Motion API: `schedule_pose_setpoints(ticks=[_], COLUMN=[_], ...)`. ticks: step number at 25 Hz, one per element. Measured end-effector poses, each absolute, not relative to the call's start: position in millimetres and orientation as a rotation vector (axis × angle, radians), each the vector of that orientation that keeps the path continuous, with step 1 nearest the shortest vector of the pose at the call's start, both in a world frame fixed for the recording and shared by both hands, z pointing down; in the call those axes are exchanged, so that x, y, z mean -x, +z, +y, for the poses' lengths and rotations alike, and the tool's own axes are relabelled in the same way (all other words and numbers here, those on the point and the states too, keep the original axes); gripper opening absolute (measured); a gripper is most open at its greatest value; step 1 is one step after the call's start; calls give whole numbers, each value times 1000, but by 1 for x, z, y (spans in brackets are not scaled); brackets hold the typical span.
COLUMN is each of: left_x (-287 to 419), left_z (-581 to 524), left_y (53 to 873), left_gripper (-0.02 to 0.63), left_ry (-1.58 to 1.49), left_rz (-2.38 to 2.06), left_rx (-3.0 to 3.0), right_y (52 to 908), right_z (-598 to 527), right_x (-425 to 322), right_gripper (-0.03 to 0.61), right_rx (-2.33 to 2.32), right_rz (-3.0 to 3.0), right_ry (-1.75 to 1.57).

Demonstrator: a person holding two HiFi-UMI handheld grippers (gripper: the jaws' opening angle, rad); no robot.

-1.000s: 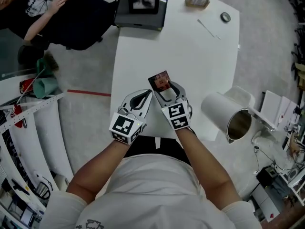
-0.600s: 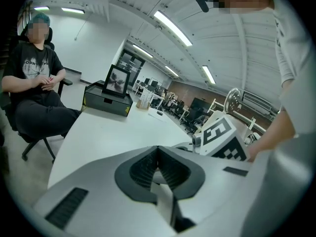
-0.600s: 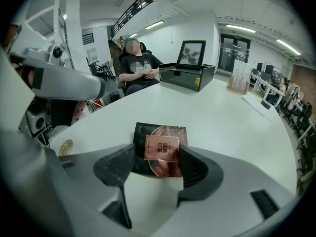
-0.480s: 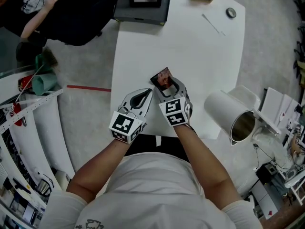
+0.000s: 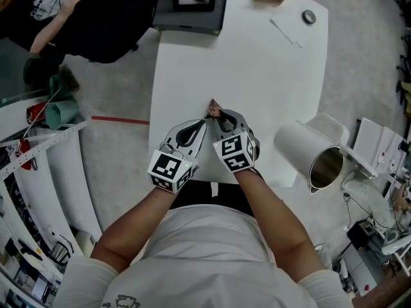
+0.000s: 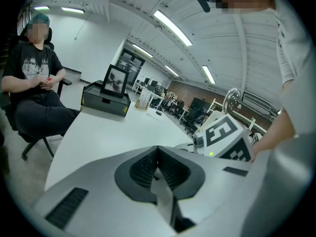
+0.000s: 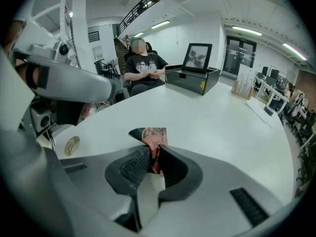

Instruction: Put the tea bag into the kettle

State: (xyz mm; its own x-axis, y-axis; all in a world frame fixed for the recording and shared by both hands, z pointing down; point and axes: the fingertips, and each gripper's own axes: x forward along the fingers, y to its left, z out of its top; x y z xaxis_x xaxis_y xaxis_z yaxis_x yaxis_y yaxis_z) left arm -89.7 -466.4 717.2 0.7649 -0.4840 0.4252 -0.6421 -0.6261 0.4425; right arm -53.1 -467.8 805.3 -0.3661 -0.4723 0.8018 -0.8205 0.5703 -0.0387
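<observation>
Right gripper view: right gripper (image 7: 154, 151), jaws just closing, pinches the tea bag (image 7: 152, 135).
Left gripper (image 6: 158, 151): jaws together, empty.
Tea bag place: near edge of the tabletop (image 5: 257, 76).
Kettle (image 5: 302, 151): lying at its right edge.

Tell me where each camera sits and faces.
Head view: person's head, looking steeply down on the white table; forearms, left hand-held gripper, right hand-held gripper show.
Left gripper view: on the left one, facing across the table toward the black box; its shut jaws show.
Right gripper view: on the right one, facing likewise; its jaws have just closed on the pink tea bag packet.
Shared: both gripper views show the black box.
</observation>
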Motion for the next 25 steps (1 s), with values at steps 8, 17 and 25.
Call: schedule_pose_setpoints(ticks=[8,17,25], left_x=[76,54,15], left_z=[-453,-427,-384], left_y=[700,673,646], left_gripper=[11,11,11], left_ry=[359,347,358], left_rz=[-839,-853,-819], left_rx=[-2419,-2466,-2532], right_y=[756,708,655], right_z=[-453,-422,-380], right_x=[47,20,-25], right_gripper=[52,50,49], right_rx=[-1133,-1240,-1376], right_rz=[-2126,-2203,-2248], right_ry=[559,577,544])
